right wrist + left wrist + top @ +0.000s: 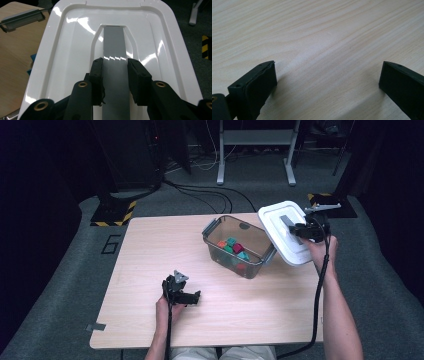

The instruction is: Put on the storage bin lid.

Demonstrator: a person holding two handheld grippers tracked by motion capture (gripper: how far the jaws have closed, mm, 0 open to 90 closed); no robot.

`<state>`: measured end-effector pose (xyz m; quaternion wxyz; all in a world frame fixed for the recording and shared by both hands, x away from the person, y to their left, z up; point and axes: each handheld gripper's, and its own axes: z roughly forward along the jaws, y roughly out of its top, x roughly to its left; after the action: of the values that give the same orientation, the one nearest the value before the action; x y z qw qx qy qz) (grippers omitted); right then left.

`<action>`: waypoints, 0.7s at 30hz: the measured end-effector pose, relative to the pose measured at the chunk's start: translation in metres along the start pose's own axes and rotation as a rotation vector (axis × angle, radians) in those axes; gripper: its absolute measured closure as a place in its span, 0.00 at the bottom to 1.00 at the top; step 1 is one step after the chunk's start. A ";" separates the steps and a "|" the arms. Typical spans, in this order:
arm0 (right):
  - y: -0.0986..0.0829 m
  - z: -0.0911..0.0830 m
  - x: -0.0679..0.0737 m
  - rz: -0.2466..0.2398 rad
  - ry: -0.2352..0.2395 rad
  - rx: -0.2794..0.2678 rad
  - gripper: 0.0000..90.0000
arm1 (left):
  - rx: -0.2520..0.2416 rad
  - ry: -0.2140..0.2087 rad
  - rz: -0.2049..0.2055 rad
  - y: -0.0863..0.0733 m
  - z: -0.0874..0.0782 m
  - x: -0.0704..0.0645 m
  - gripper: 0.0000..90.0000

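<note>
A clear plastic box (239, 246) with grey latches stands on the wooden table (150, 250) and holds several coloured blocks (233, 249). Its white lid (283, 232) hangs tilted in the air at the box's right. My right gripper (299, 231) is shut on the lid's grey handle strip (114, 50), one jaw on each side of it; the right gripper view shows the lid (75, 50) from close up. My left gripper (192, 297) rests low over the table's near middle, open, with bare wood between its jaws (327, 82).
The box's grey latch (22, 18) and a table corner show beyond the lid's left side. Behind the table lie grey carpet, cables, yellow-black striped floor plates (117, 213) and a white desk frame (255, 150).
</note>
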<state>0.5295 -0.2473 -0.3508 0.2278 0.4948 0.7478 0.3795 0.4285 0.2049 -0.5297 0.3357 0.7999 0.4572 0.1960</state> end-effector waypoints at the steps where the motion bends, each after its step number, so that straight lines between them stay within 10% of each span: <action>1: 0.002 0.001 0.003 -0.009 0.006 -0.001 0.75 | 0.000 0.000 0.000 0.000 0.000 0.000 0.01; 21: 0.026 0.032 0.050 -0.109 0.137 0.030 0.74 | 0.006 -0.006 0.005 0.000 -0.001 0.000 0.02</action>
<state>0.5467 -0.1849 -0.3477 0.1890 0.4297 0.7931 0.3881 0.4283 0.2054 -0.5293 0.3343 0.8026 0.4547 0.1930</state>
